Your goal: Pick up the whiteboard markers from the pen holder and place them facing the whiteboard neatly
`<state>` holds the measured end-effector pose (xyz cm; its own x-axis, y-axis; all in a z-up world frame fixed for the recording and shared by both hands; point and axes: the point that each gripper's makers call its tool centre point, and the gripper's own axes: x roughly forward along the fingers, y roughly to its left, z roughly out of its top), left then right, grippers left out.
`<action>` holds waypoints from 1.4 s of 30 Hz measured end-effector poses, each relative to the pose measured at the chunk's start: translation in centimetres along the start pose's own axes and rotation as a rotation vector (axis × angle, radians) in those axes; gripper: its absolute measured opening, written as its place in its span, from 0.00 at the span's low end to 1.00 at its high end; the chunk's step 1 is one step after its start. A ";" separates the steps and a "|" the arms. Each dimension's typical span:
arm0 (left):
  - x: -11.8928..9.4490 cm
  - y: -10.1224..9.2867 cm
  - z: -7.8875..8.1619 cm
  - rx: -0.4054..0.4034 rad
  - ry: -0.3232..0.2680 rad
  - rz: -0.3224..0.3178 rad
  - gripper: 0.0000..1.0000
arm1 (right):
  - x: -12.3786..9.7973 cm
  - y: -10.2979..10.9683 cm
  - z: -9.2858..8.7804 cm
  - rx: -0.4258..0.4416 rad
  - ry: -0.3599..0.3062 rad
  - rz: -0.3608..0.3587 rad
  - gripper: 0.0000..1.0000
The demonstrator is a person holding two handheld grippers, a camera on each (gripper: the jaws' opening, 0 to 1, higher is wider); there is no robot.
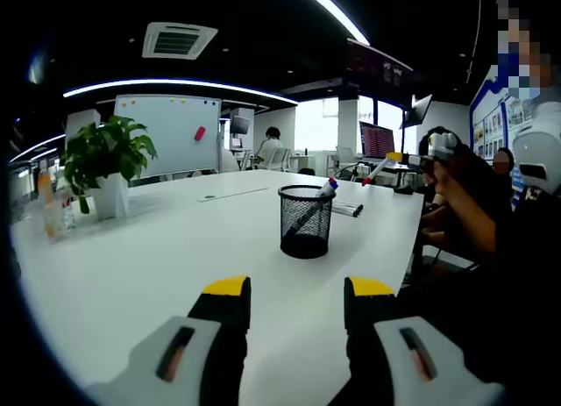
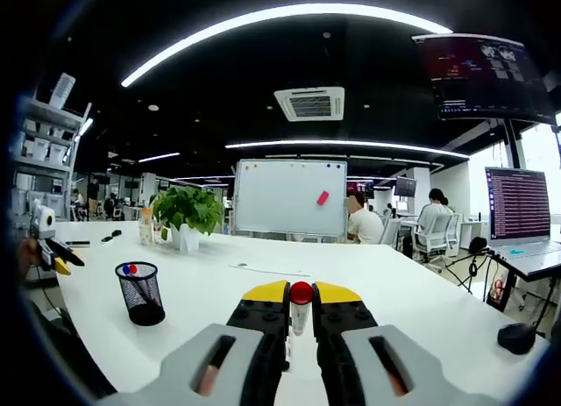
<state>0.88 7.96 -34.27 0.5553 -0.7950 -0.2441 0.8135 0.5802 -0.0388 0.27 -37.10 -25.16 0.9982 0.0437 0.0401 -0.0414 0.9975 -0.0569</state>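
Observation:
A black mesh pen holder stands on the white table, with a blue-capped marker leaning out of it. Two markers lie on the table just behind it. My left gripper hovers open in front of the holder, nothing between its jaws. My right gripper is off to the right, above the table edge, shut on a red-capped marker. In the right gripper view that marker stands between the jaws of my right gripper. The holder and left gripper are at the left there. The whiteboard stands beyond the table's far end.
A potted plant and a bottle stand on the table's left side. A paper strip lies near the far end. A laptop and mouse sit at the right. People sit at desks behind.

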 end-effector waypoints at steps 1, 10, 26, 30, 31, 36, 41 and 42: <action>0.0 0.0 0.0 0.000 0.000 -0.001 0.44 | 0.0 -0.1 -0.2 -0.002 0.004 -0.002 0.13; 0.2 0.0 0.0 0.000 0.003 -0.002 0.44 | 0.5 -0.9 -1.9 0.016 0.020 -0.024 0.13; 0.2 0.0 -0.2 -0.002 0.007 0.000 0.44 | 1.6 0.3 -2.9 -0.014 0.024 -0.015 0.13; 0.2 0.0 -0.3 -0.004 0.007 -0.001 0.44 | 2.0 0.4 -3.1 -0.023 0.027 -0.014 0.13; 0.2 -0.1 -0.3 -0.002 0.010 -0.003 0.44 | 2.3 0.3 -3.1 -0.036 0.026 -0.020 0.13; 0.3 0.0 -0.4 -0.003 0.012 -0.003 0.44 | 2.9 0.5 -1.7 -0.046 -0.022 -0.006 0.13; 0.3 0.0 -0.4 -0.004 0.011 -0.003 0.44 | 3.8 0.5 -2.0 -0.054 -0.007 -0.001 0.13; 0.3 0.0 -0.4 -0.004 0.012 -0.003 0.44 | 4.0 0.5 -2.1 -0.056 -0.003 -0.002 0.13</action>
<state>1.00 7.80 -34.72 0.5505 -0.7947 -0.2558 0.8147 0.5783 -0.0431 4.29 -36.50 -27.17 0.9982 0.0422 0.0430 -0.0371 0.9930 -0.1124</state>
